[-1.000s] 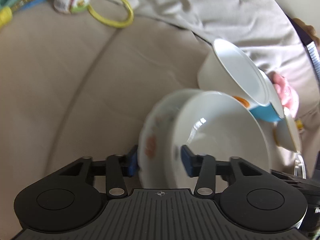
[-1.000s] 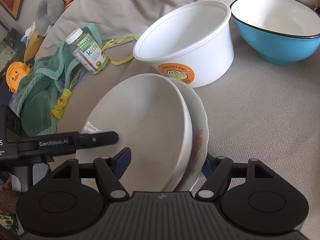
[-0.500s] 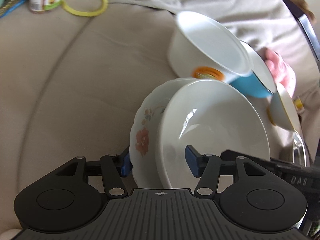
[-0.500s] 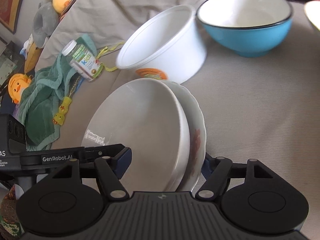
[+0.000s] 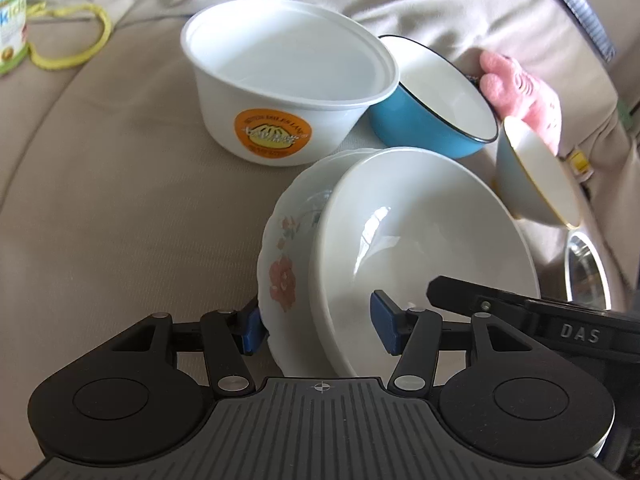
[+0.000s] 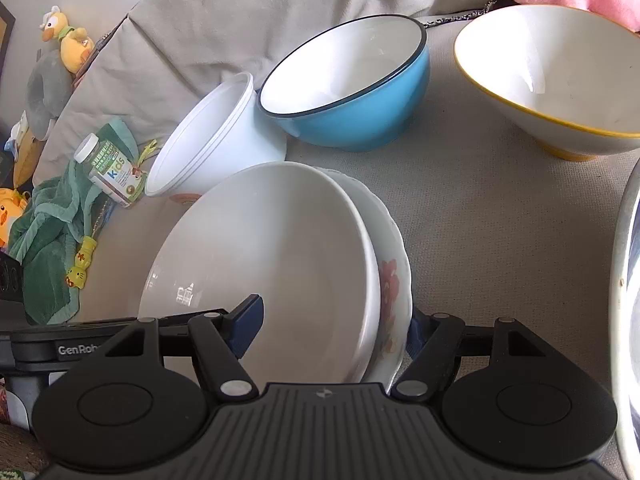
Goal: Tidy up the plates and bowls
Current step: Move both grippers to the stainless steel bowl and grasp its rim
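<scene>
On the far left a vitamin bottle is lying beside a yellow cord on the beige sofa cover. Next to the right, a white plastic tub with an orange label is standing upright, and a blue bowl is touching its right side.

In front of them, the floral plate is standing tilted on its edge, and the white bowl is resting inside it. The left gripper is reaching around the near rim of this pair with its jaws apart. One blue pad is sitting just at the back of the plate, and the other is standing inside the bowl, away from its wall.

The right gripper is gripping the same pair from the other side. It is clamping bowl and plate together, with one pad inside the bowl and one behind the plate.

Further right, a yellow-rimmed bowl is leaning near a pink plush toy. At the right edge, a steel bowl is showing partly.
</scene>
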### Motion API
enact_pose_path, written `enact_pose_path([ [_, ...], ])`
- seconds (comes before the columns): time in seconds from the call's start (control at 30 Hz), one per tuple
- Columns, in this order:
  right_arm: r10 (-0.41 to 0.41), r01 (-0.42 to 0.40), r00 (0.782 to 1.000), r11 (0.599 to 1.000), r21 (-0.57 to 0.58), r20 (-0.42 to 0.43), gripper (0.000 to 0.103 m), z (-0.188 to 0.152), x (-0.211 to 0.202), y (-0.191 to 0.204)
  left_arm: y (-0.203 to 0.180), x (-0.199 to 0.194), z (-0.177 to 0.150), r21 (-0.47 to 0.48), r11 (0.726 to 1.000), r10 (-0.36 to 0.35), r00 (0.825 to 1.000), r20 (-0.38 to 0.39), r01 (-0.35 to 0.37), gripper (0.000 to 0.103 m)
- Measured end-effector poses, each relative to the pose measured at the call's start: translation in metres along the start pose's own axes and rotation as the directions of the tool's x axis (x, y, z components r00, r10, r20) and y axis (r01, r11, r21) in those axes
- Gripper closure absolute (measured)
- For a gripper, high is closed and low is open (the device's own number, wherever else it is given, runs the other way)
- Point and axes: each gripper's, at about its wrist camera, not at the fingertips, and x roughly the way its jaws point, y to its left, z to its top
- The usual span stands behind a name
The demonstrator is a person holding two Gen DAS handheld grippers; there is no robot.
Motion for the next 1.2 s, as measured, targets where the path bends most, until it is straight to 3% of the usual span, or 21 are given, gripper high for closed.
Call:
enact_pose_path([
  [0.1, -0.046, 0.047, 0.998, 0.997, -0.055, 0.035, 0.032, -0.001, -0.004, 0.005, -0.004, -0.002, -0.001, 0.017, 1.000, 0.025, 1.000, 0.009, -0.025, 0.049],
  [0.2, -0.148, 0.165, 0.982, 0.973, -0.158, 0.114, 0.031, -0.004, -0.015, 0.017, -0.005, -0.008, -0.002, 0.029, 0.998, 0.062, 0.998, 0.023, -0.063, 0.054],
  [0.27, -0.169, 0.196, 0.974, 0.962, -0.188, 0.150, 0.031, -0.005, -0.026, 0.020, -0.008, -0.017, -0.001, 0.035, 0.996, 0.079, 0.996, 0.047, -0.080, 0.055],
  [0.4, -0.182, 0.233, 0.957, 0.946, -0.224, 0.224, 0.028, -0.012, -0.056, 0.023, -0.023, -0.048, -0.003, 0.044, 0.992, 0.110, 0.980, 0.167, -0.119, 0.055],
  [0.47, -0.198, 0.267, 0.942, 0.931, -0.249, 0.271, 0.028, -0.017, -0.074, 0.023, -0.039, -0.064, -0.003, 0.054, 0.992, 0.097, 0.966, 0.238, -0.113, 0.055],
  [0.57, -0.226, 0.305, 0.926, 0.918, -0.251, 0.302, 0.027, -0.020, -0.102, 0.012, -0.076, -0.074, -0.003, 0.104, 0.994, 0.002, 0.959, 0.282, -0.032, 0.055],
  [0.67, -0.266, 0.347, 0.906, 0.912, -0.219, 0.330, 0.027, -0.015, -0.132, -0.014, -0.119, -0.059, -0.003, 0.161, 0.984, -0.110, 0.967, 0.231, 0.073, 0.055],
  [0.8, -0.315, 0.380, 0.883, 0.915, -0.138, 0.349, 0.027, -0.009, -0.170, -0.063, -0.178, -0.018, -0.014, 0.208, 0.968, -0.170, 0.977, 0.125, 0.142, 0.055],
  [0.9, -0.341, 0.390, 0.871, 0.918, -0.075, 0.353, 0.027, -0.007, -0.185, -0.098, -0.208, 0.015, -0.018, 0.194, 0.970, -0.164, 0.985, 0.060, 0.149, 0.055],
  [1.03, -0.403, 0.436, 0.838, 0.900, -0.006, 0.368, 0.027, -0.010, -0.186, -0.133, -0.230, 0.047, -0.026, 0.199, 0.975, -0.105, 0.994, 0.021, 0.099, 0.055],
  [1.1, -0.415, 0.438, 0.835, 0.899, 0.021, 0.362, 0.027, -0.013, -0.180, -0.146, -0.236, 0.058, -0.028, 0.211, 0.974, -0.089, 0.996, 0.007, 0.085, 0.055],
  [1.2, -0.411, 0.422, 0.847, 0.905, 0.042, 0.338, 0.027, -0.014, -0.169, -0.157, -0.243, 0.066, -0.032, 0.233, 0.970, -0.074, 0.997, 0.002, 0.072, 0.055],
])
